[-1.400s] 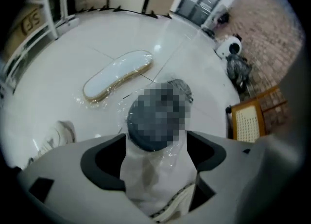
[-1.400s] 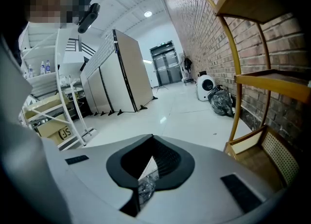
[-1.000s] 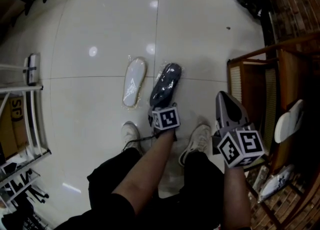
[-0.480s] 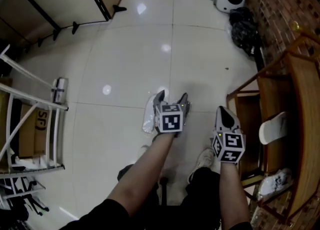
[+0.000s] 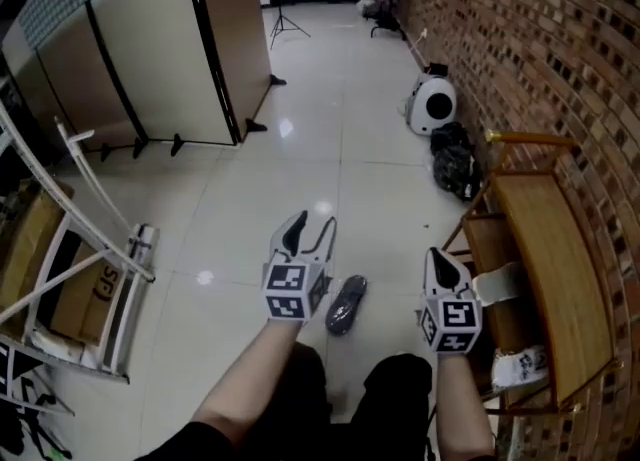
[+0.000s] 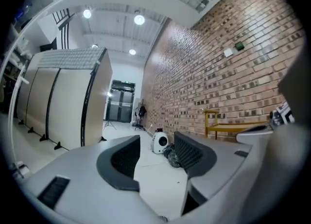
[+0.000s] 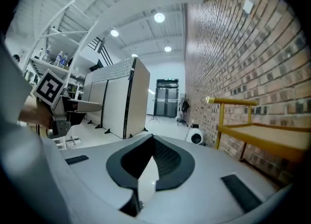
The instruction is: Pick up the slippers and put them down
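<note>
A dark slipper [image 5: 346,306] lies on the pale tiled floor, just right of my left gripper's marker cube. My left gripper [image 5: 308,230] is raised well above the floor and points level down the room. Its jaws are apart and closing, with nothing between them [image 6: 155,151]. My right gripper [image 5: 437,258] is held up to the right, beside the wooden bench; its fingertips meet with nothing in them [image 7: 151,137]. A white slipper [image 5: 497,284] rests on the bench's lower shelf. No white slipper shows on the floor, where my left arm covers part of it.
A wooden bench [image 5: 545,239] stands along the brick wall [image 5: 560,59] on the right, with a white bag [image 5: 520,365] under it. Farther off are a black bag [image 5: 455,165] and a round white appliance [image 5: 432,105]. A metal rack [image 5: 95,269] and folding panels [image 5: 160,44] stand left.
Both grippers have risen from near the floor, and the head view has tipped up toward the room. The left gripper left the dark slipper on the floor and its jaws have narrowed.
</note>
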`<state>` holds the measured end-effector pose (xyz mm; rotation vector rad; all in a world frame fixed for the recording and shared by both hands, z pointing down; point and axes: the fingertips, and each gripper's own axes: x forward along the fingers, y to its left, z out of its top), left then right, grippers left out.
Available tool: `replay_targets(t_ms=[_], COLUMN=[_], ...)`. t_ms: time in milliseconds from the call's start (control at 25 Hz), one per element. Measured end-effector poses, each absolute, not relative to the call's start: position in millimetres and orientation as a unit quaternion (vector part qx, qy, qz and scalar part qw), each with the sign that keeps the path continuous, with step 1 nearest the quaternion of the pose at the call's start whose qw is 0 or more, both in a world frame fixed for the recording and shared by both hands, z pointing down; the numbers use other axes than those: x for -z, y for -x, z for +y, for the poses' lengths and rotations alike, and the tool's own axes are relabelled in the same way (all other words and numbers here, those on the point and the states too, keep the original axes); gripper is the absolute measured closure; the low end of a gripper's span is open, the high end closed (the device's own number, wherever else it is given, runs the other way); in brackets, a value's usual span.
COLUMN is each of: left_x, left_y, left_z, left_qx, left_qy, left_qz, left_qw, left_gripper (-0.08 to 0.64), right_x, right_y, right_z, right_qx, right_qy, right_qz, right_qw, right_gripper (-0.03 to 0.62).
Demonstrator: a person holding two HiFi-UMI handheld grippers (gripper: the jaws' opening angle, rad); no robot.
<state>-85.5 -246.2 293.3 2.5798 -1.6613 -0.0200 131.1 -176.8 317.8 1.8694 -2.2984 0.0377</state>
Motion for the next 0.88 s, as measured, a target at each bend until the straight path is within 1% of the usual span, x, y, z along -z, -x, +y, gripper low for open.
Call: replay_targets(t_ms=[40,120,200,240,400,520,680,880], left_x=[-281.9,-256.7,-229.3,-217.7,-189.8,-183.9,-188.1,-211.3], left_y=[91.5,105.9,117.4,119.7,119.9,124.4,127.4,145.6], left_z=[-235.4,-213.2,-192.4,-182.5,-146.0,-123.6,-99.6,-72.7], left_qx=[0.009,0.028,0.056,0.067,0.105,0.110,0.104,0.104], left_qy=[-0.839,-0.832,-0.823,-0.822,-0.835,-0.841,-0.847,-0.846], left_qz=[-0.543,-0.554,-0.566,-0.566,-0.540,-0.529,-0.521,-0.524], left_qw=[0.028,0.012,-0.003,-0.009,-0.021,-0.021,-0.019,-0.001], left_gripper=[0.338,0.417,0.544,0.560,0.560,0.560,0.560,0.560], right_x=[-301.9,-273.2,-247.3,-235.8,-210.0,-206.1,-208.7,-215.4], right_y=[-131.9,-131.0,-129.8,-129.5,-127.3,-117.6,-111.2,-111.9], right_z=[-166.3,-146.0,-129.7,-122.5,-95.5,-76.7,-55.9,-26.5], right_qx=[-0.005,0.011,0.027,0.033,0.042,0.038,0.040,0.034], right_qy=[-0.631,-0.634,-0.636,-0.636,-0.637,-0.630,-0.618,-0.624], right_qz=[-0.772,-0.771,-0.770,-0.770,-0.770,-0.776,-0.785,-0.780], right_qw=[0.079,0.058,0.039,0.030,0.004,-0.004,-0.006,-0.018], right_gripper=[0.588,0.588,0.588,0.588,0.588,0.588,0.588,0.588])
